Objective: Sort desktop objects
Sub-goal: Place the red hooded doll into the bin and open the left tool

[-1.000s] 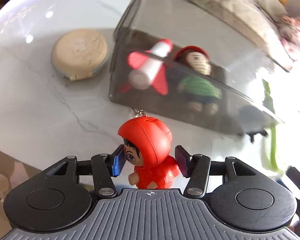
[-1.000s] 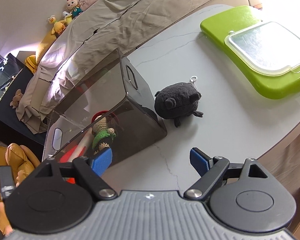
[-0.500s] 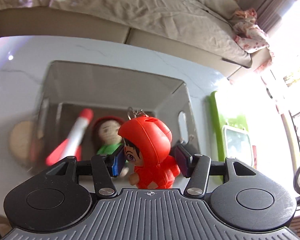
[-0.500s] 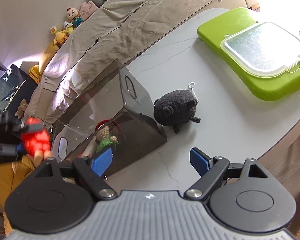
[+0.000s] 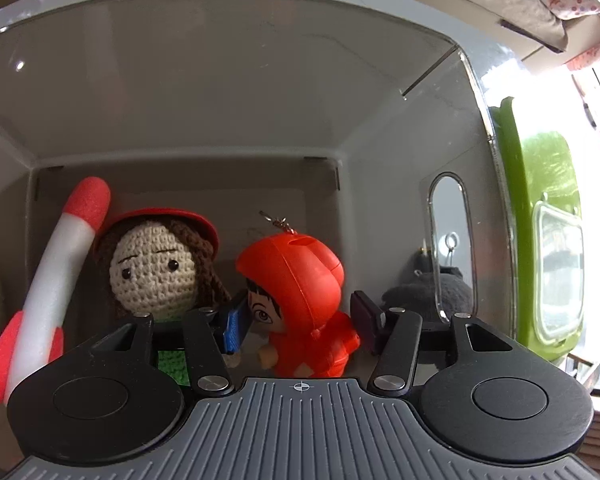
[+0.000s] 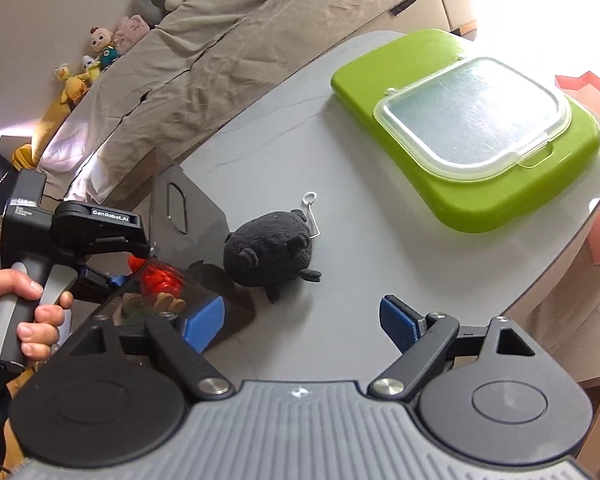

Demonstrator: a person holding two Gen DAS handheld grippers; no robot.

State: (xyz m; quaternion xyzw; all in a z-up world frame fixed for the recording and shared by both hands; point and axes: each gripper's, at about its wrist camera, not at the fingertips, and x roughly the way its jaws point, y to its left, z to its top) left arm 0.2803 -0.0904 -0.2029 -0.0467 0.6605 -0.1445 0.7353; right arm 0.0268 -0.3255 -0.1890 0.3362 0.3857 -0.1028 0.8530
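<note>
I am holding the red hooded figure (image 5: 300, 300) down inside the grey bin (image 5: 220, 112) with the left gripper (image 5: 298, 320), its jaws pinching the toy, though whether it is touching the bottom I cannot tell. A crochet doll (image 5: 156, 264) and a foam rocket (image 5: 56, 280) are lying in there already. The right gripper (image 6: 300, 320) is waiting with jaws spread and empty over the surface (image 6: 360, 240), and the black plush (image 6: 270, 250) just outside the bin is looking like what is left.

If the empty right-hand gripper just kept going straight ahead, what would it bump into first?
Probably the black plush toy on the table; it lies ahead of the open right gripper, slightly left of centre, so depth is uncertain.
</note>
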